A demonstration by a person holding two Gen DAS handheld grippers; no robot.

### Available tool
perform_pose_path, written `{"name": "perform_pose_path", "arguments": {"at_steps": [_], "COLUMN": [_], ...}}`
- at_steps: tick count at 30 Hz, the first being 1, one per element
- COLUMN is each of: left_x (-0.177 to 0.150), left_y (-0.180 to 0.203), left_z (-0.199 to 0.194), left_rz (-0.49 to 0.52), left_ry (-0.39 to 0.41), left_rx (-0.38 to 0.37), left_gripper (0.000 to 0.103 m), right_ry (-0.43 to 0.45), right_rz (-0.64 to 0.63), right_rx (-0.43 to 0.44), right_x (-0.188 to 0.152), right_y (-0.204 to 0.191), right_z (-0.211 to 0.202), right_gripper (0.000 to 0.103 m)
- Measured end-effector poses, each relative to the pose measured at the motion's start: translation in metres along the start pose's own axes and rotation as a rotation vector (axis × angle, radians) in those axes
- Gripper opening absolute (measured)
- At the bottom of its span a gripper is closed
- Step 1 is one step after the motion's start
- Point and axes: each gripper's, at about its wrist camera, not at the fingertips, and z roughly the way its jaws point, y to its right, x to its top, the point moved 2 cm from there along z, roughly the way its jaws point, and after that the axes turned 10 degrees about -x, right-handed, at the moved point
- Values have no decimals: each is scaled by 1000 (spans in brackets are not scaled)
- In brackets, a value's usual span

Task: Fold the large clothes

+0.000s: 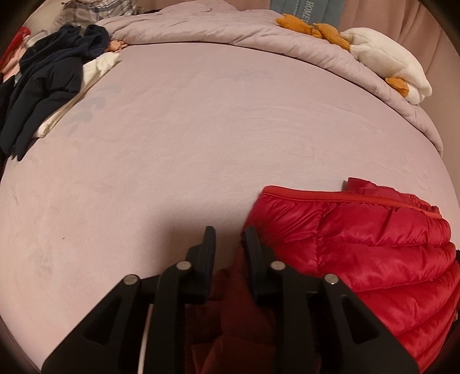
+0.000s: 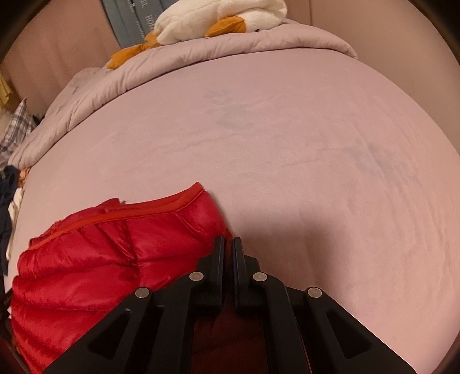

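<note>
A red quilted puffer jacket (image 1: 373,244) lies at the near edge of the pink bed (image 1: 201,129). In the left wrist view it is at the lower right; in the right wrist view the jacket (image 2: 100,250) is at the lower left. My left gripper (image 1: 230,238) is shut on dark red jacket fabric that bunches between its fingers. My right gripper (image 2: 228,244) has its fingers nearly together, with dark red fabric below them; it is shut on the jacket's other edge.
A pile of dark navy and white clothes (image 1: 49,83) lies at the bed's far left. A rolled lilac duvet (image 1: 230,31) runs along the back. A white and orange plush toy (image 1: 385,60) sits on it, seen too in the right wrist view (image 2: 218,20).
</note>
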Motion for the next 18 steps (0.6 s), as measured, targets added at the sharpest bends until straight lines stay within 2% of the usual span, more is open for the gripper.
{"name": "perform_pose_path", "arguments": {"at_steps": [5, 8, 10, 12, 14, 18], "left_x": [-3, -4, -6, -9, -17, -35], "left_y": [-5, -6, -2, 5, 18, 51], "left_z": [-31, -62, -90, -114, -136, -157], "left_rz": [-12, -26, -36, -30, -4, 52], "left_ry": [57, 110, 157, 200, 227, 224], "left_rx": [13, -20, -61, -104, -160, -269], "left_gripper": [40, 43, 60, 69, 74, 78], "right_ry": [43, 85, 118, 161, 195, 236], "right_rz": [21, 18, 22, 35, 31, -23], "right_rx": [-35, -83, -95, -67, -20, 61], "right_x": [-1, -2, -3, -6, -12, -26], "right_y": [14, 23, 29, 37, 39, 28], "right_z": [-21, -42, -57, -80, -102, -131], "right_gripper": [2, 4, 14, 41, 53, 54]}}
